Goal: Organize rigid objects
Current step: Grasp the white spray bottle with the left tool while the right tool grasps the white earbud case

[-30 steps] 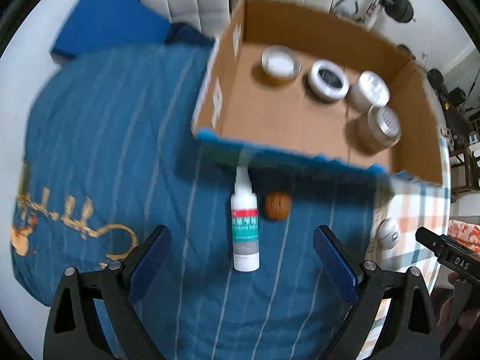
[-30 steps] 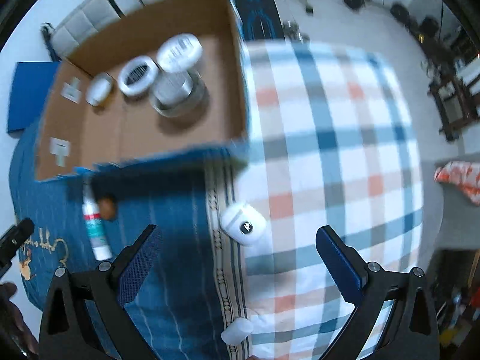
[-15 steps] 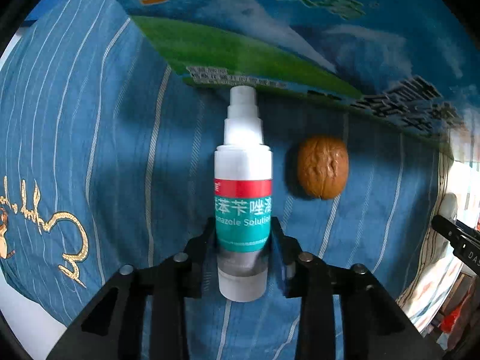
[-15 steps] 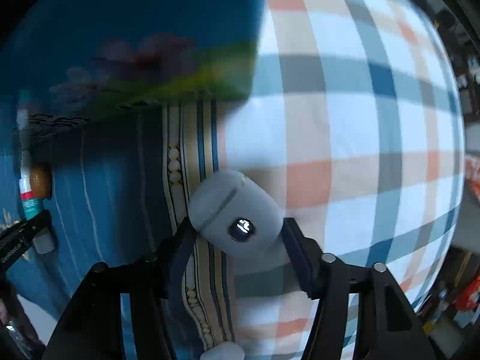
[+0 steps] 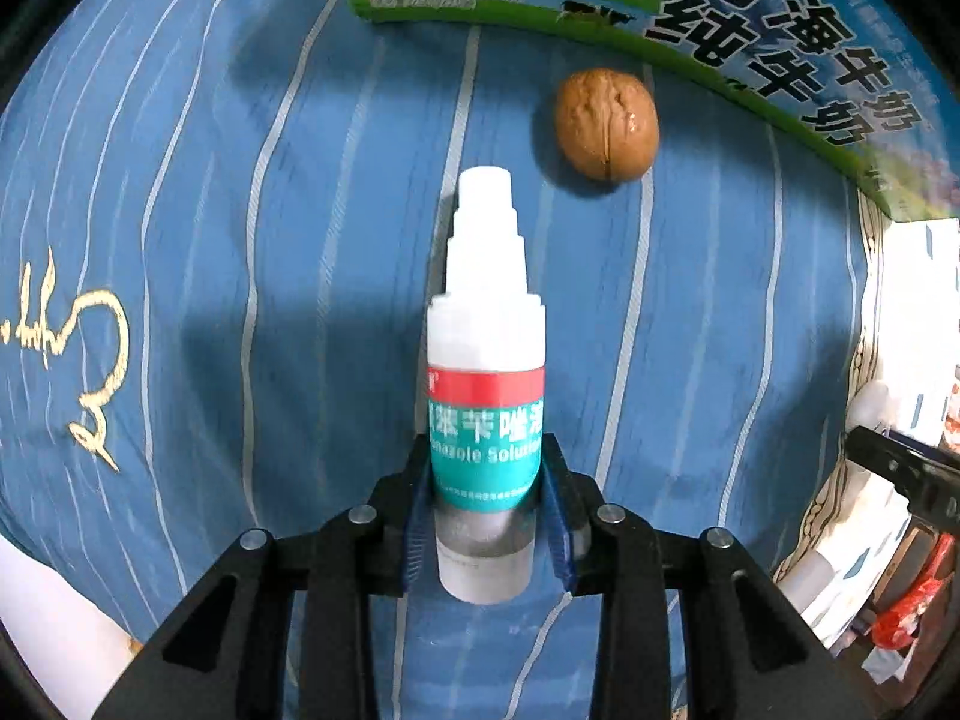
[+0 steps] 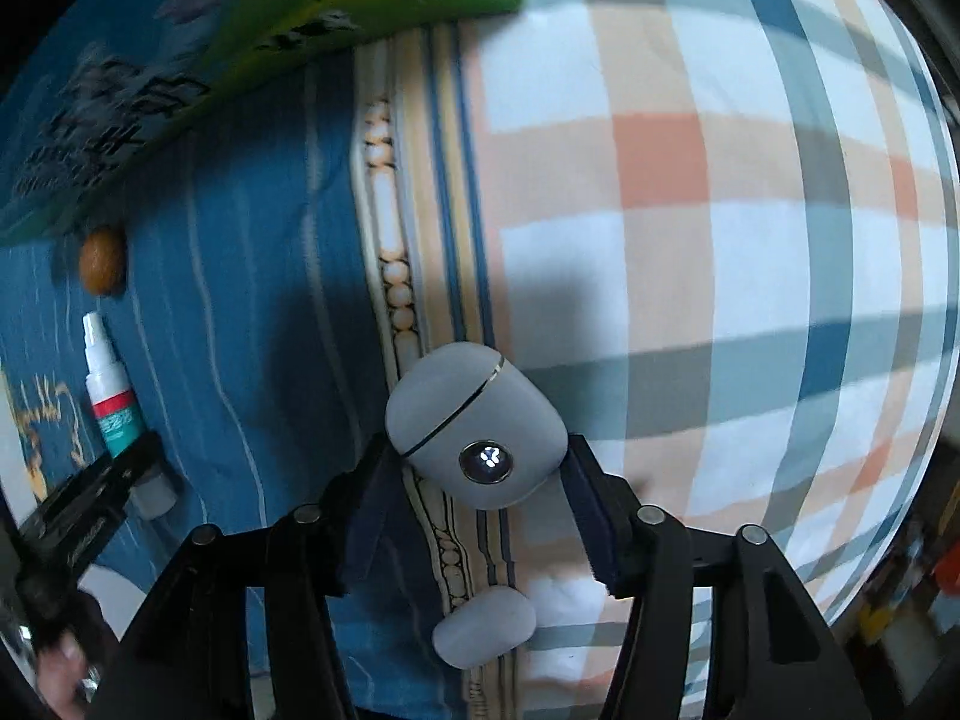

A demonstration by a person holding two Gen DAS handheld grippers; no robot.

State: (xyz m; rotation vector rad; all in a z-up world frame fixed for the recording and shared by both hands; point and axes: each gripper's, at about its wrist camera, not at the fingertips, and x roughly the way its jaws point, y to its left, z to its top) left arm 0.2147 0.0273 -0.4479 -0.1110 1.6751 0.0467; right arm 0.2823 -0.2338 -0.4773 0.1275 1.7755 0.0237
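Level, left gripper (image 5: 486,510) clamping bottle (image 5: 486,396)

My left wrist camera sits just behind my left jaws and looks forward and down along them, close over the blue striped bedspread (image 5: 252,228). The spray bottle (image 5: 486,372) fills its centre, the walnut (image 5: 606,126) lies at one o'clock, and the printed carton (image 5: 750,18) runs across twelve to two. My right wrist camera looks the same way, close over the plaid sheet (image 6: 690,192), with the white earbud case (image 6: 477,426) at centre. Both views share bottle (image 6: 111,396), walnut (image 6: 102,261) and carton (image 6: 270,18), which there sit at nine to eleven o'clock.
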